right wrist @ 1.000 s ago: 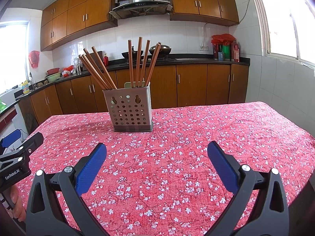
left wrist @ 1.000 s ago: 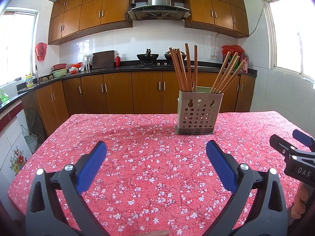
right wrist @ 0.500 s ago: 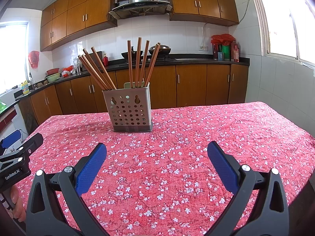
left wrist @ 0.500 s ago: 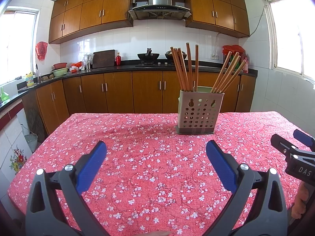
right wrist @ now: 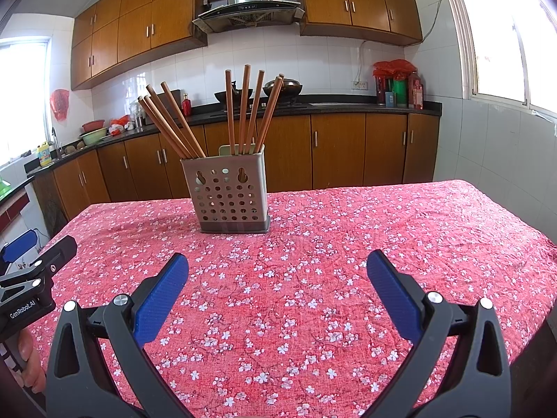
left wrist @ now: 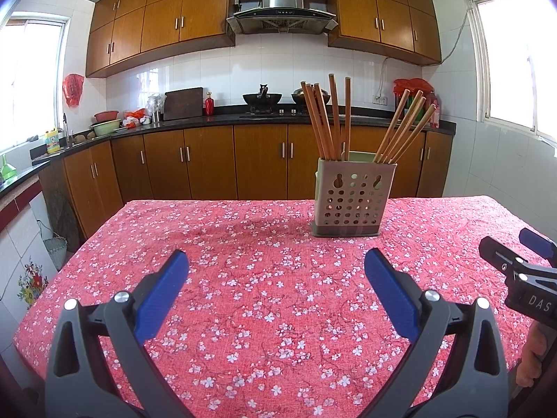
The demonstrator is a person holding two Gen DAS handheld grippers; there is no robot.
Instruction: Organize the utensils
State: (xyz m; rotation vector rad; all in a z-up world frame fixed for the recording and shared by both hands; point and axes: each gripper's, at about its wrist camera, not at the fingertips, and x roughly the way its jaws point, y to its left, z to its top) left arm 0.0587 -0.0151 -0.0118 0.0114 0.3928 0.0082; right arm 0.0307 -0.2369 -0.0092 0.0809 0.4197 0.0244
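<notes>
A grey perforated utensil holder (left wrist: 353, 200) (right wrist: 231, 195) stands upright on the red floral tablecloth (left wrist: 264, 278) (right wrist: 348, 244), toward the far side. Several wooden chopsticks (left wrist: 329, 118) (right wrist: 243, 111) stick out of it in two bunches, one leaning and one nearly upright. My left gripper (left wrist: 276, 264) hovers open over the near cloth, nothing between its blue pads. My right gripper (right wrist: 277, 266) is likewise open and empty. Each gripper shows at the edge of the other's view, held by a hand (left wrist: 529, 358).
Behind the table runs a kitchen counter (left wrist: 243, 120) with wooden cabinets, a stove with woks and bottles. A window (right wrist: 504, 31) is at the right. The table's left edge (left wrist: 52, 289) drops to a tiled wall and a small bin.
Both views have drifted only slightly; the holder sits marginally lower and farther in frame. Both grippers stay open and empty.
</notes>
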